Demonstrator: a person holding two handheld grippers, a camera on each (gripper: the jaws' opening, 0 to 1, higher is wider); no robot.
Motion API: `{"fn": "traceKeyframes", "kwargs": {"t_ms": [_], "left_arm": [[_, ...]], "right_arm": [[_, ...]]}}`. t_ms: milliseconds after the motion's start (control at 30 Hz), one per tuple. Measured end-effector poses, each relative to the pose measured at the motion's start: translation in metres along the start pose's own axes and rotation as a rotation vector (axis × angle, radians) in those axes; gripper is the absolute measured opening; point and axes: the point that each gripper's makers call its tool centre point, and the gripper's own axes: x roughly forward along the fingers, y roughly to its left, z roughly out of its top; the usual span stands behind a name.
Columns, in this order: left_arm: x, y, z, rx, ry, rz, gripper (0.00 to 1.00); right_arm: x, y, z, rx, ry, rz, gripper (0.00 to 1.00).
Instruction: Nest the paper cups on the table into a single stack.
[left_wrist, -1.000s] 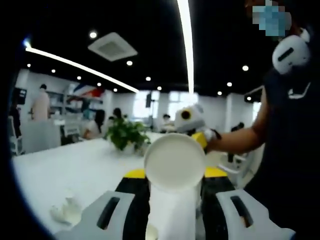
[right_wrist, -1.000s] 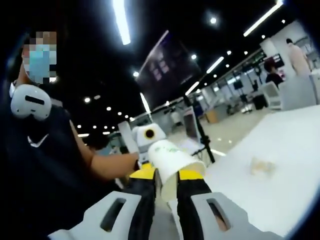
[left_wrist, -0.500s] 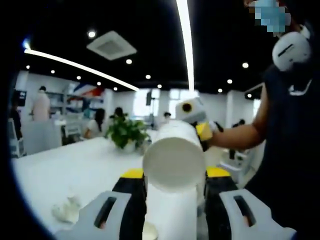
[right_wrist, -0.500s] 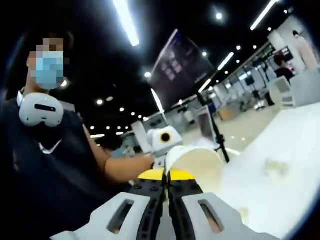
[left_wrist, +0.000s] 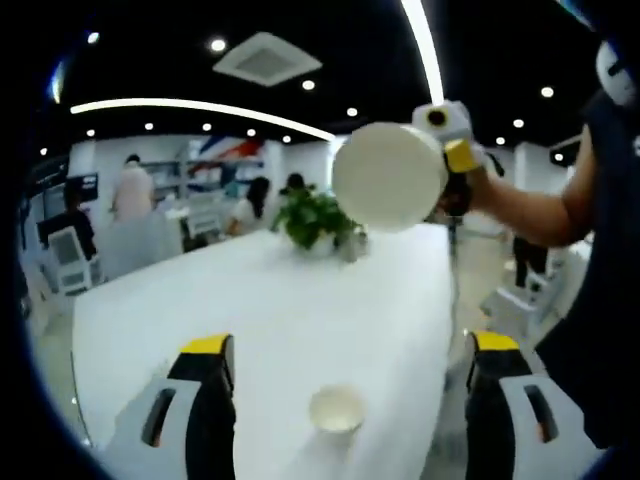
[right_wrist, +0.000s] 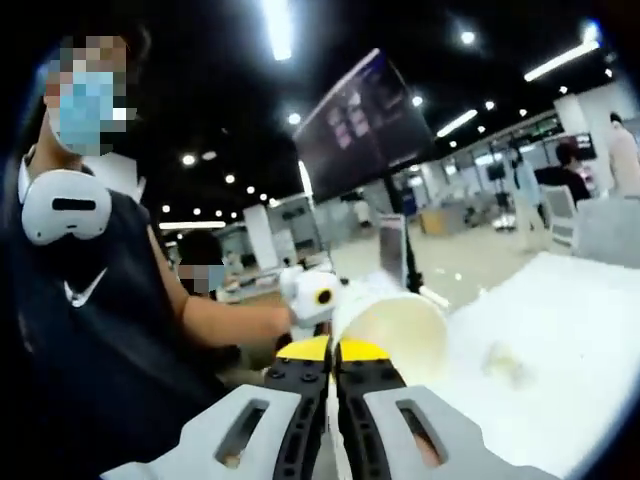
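Observation:
A white paper cup (left_wrist: 388, 175) hangs in the air above the white table (left_wrist: 250, 310), its flat bottom toward the left gripper view. The right gripper (left_wrist: 450, 140) holds it from behind. In the right gripper view the same cup (right_wrist: 400, 335) shows its open mouth, and my right gripper (right_wrist: 332, 348) is shut on its rim wall. I cannot tell whether more cups are nested inside it. My left gripper (left_wrist: 350, 345) is wide open and holds nothing. Between and beyond its jaws a small white cup (left_wrist: 337, 408) stands mouth up on the table. The left gripper (right_wrist: 315, 295) shows behind the held cup.
A potted plant (left_wrist: 315, 215) stands at the table's far end. A small pale object (right_wrist: 503, 362) lies on the table (right_wrist: 580, 330). The person (right_wrist: 90, 300) holding the grippers stands close beside the table edge. People and chairs are in the background.
My left gripper has opened and let go of the cup, then drawn back from it. The cup stays in the right gripper. A small cup on the table has come into view.

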Motion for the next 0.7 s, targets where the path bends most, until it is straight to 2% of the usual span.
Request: {"fn": "traceKeyframes", "kwargs": {"t_ms": [33, 133, 233, 367, 433, 467, 500, 567, 633, 700], "left_arm": [[-0.003, 0.005, -0.008, -0.002, 0.018, 0.038, 0.99], [-0.012, 0.009, -0.026, -0.036, 0.054, 0.080, 0.99], [-0.022, 0.021, -0.044, -0.039, 0.096, 0.156, 0.99], [-0.032, 0.030, -0.056, -0.061, 0.097, 0.222, 0.99], [-0.036, 0.029, -0.062, -0.084, 0.096, 0.229, 0.99], [-0.038, 0.032, -0.065, -0.079, 0.096, 0.254, 0.99], [-0.043, 0.039, -0.069, -0.051, 0.098, 0.305, 0.99], [-0.046, 0.034, -0.076, -0.071, 0.094, 0.306, 0.99], [-0.047, 0.029, -0.092, -0.140, 0.111, 0.299, 0.99], [-0.050, 0.028, -0.102, -0.131, 0.128, 0.314, 0.99]], "right_arm": [[0.000, -0.001, 0.003, -0.022, 0.027, -0.007, 0.00], [0.001, -0.004, 0.011, -0.078, 0.104, -0.017, 0.00], [0.003, -0.008, 0.017, -0.126, 0.199, -0.029, 0.00], [0.007, -0.009, 0.016, -0.170, 0.333, -0.023, 0.00], [0.008, -0.012, 0.014, -0.196, 0.398, -0.029, 0.00], [0.009, -0.013, 0.013, -0.203, 0.426, -0.031, 0.00], [0.011, -0.015, 0.013, -0.216, 0.453, -0.033, 0.00], [0.013, -0.022, 0.010, -0.235, 0.517, -0.050, 0.00], [0.015, -0.028, 0.007, -0.264, 0.579, -0.061, 0.00], [0.018, -0.031, 0.008, -0.276, 0.623, -0.067, 0.00]]}}
